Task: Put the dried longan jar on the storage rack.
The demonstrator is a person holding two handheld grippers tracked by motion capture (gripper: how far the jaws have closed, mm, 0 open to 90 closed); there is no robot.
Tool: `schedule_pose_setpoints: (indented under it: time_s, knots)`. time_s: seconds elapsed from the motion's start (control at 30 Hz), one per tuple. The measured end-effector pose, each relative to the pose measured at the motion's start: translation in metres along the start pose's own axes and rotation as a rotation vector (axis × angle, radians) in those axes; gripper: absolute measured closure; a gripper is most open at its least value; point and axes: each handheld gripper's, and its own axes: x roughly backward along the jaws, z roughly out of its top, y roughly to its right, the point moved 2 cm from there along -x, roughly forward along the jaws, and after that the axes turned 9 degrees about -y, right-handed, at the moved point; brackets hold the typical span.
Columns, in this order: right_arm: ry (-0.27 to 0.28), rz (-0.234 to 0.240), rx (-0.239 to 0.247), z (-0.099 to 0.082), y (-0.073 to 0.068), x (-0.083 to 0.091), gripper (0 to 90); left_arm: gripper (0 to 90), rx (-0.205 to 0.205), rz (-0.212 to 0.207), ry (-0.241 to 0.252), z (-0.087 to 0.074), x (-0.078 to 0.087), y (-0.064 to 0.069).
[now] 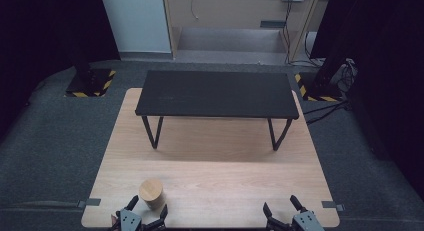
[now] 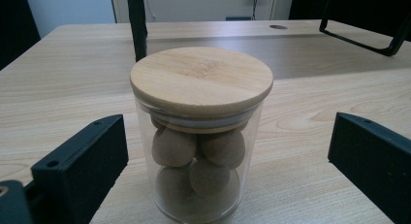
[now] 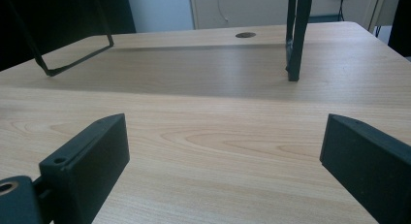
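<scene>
A clear glass jar (image 2: 198,161) with a round bamboo lid (image 1: 151,190) stands upright near the table's front left; several brown balls (image 2: 173,147) fill it. My left gripper (image 1: 148,207) is open, its black jaws standing wide on either side of the jar without touching it. In the left gripper view the jar sits midway between the jaws of that gripper (image 2: 228,151). My right gripper (image 1: 281,207) is open at the front right edge, and in the right gripper view bare wood lies between the jaws of that gripper (image 3: 225,151).
A low black shelf (image 1: 217,94) on thin black metal legs (image 1: 151,133) stands across the far half of the wooden table (image 1: 215,176). Its legs (image 3: 296,35) rise ahead of the right gripper. Grey carpet surrounds the table.
</scene>
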Motion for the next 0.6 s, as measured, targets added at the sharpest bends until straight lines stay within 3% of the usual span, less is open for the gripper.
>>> schedule_pose_setpoints:
  time_s: [0.6]
  knots:
    - [-0.010, -0.008, -0.005, -0.001, 0.002, -0.002, 3.9, 0.0, 0.007, 0.015, -0.022, 0.006, -0.018, -0.002]
